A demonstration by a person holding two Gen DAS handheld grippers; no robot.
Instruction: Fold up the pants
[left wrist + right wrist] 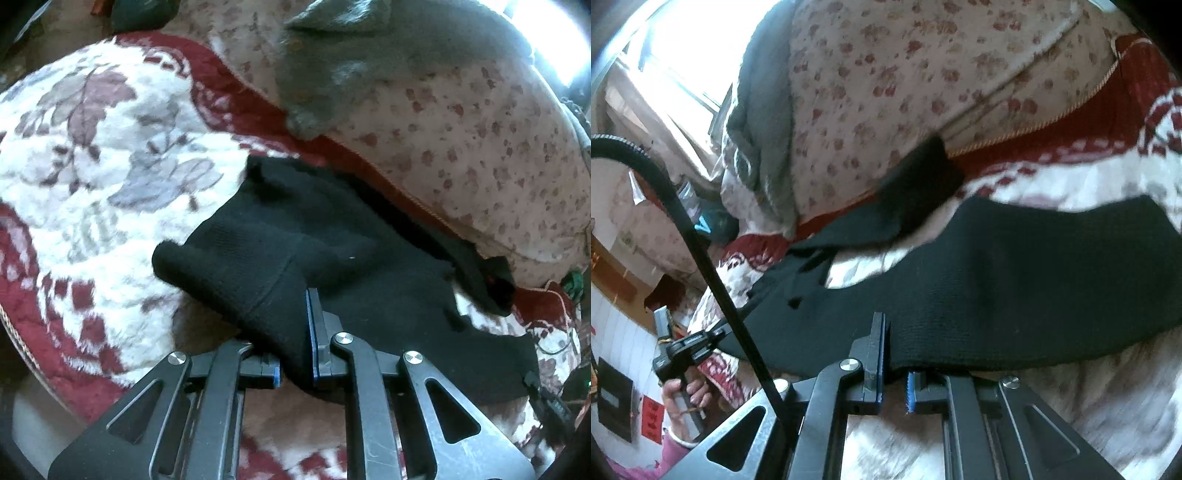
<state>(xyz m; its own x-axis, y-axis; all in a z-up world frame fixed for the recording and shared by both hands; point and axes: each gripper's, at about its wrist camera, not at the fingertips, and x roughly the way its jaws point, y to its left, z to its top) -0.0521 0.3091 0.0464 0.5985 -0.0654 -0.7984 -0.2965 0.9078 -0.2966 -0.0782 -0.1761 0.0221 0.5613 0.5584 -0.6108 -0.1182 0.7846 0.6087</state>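
The black knit pants [332,240] lie on a red and white floral blanket [110,147]. My left gripper [295,354] is shut on a bunched edge of the pants, cloth filling the space between its blue-padded fingers. In the right wrist view the pants [1015,277] stretch across the middle. My right gripper [892,376] is shut on their near edge, the cloth draped over its right finger. The left gripper [690,347] and the hand holding it show at the lower left of that view, at the far end of the pants.
A pink spotted quilt [461,129] with a grey garment [351,55] on it is piled beyond the pants. A black cable [701,240] crosses the left of the right wrist view. A bright window [683,55] is behind.
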